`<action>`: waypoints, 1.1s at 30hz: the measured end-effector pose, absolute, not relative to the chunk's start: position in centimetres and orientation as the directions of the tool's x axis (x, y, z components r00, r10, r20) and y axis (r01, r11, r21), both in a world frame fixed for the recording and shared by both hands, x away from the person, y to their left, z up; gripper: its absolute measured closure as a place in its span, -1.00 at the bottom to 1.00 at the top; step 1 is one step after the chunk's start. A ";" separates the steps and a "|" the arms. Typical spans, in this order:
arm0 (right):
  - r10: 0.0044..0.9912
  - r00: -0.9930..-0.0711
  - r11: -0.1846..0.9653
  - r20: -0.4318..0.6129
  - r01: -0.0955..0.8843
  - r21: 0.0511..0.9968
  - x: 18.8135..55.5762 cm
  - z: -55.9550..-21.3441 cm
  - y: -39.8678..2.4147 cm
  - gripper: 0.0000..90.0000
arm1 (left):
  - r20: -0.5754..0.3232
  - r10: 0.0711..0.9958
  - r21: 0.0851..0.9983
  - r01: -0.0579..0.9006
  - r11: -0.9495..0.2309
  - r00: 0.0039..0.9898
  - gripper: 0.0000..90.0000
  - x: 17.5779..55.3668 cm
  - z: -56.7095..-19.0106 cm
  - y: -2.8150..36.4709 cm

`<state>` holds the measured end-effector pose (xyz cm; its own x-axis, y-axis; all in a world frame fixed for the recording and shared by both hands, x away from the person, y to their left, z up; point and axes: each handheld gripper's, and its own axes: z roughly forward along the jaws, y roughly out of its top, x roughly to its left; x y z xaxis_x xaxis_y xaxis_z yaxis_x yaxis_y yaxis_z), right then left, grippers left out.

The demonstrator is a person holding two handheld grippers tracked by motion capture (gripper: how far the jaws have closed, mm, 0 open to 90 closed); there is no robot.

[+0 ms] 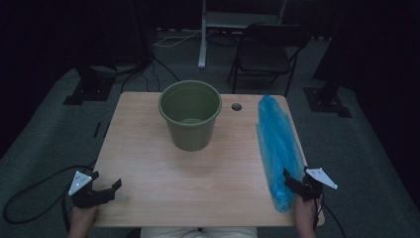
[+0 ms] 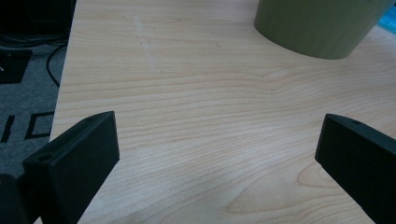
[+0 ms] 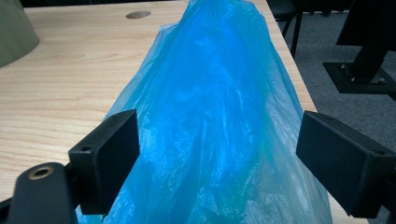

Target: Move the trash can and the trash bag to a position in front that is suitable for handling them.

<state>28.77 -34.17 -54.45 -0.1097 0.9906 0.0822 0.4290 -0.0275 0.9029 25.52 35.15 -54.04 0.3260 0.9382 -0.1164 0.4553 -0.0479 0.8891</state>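
On the wooden surface point(image 1: 148, 148), my right tool point(image 3: 217, 158) was wide open around the near end of the blue bag point(image 3: 215, 102), so I probably needed to pinch it next, while my left tool point(image 2: 217, 158) sat open and empty near the green pot point(image 1: 190, 114).

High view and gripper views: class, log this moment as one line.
left gripper: open, over bare table | right gripper: open, straddling blue plastic bag | green bucket: upright, untouched

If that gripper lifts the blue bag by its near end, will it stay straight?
Probably not. The blue bag is thin, crinkled film, so it would likely droop and feel light. It looks glossy, so it may slip between the open jaws of the right hand-held gripper.
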 end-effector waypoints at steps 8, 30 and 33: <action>0.985 -0.140 -0.026 0.100 0.451 0.892 28.7 -53.9 -33.9 -0.71 | -0.137 0.934 0.878 0.476 -0.040 0.331 -0.99 26.1 -54.1 35.3; 0.971 -0.239 0.096 0.000 0.387 0.917 34.0 -48.7 -29.7 -0.71 | -0.119 0.928 0.868 0.492 -0.076 0.353 -0.99 29.3 -53.0 34.6; 0.966 -0.258 0.105 -0.005 0.376 0.921 35.0 -48.2 -28.6 -0.71 | -0.119 0.924 0.868 0.489 -0.080 0.363 -0.99 30.4 -52.9 34.0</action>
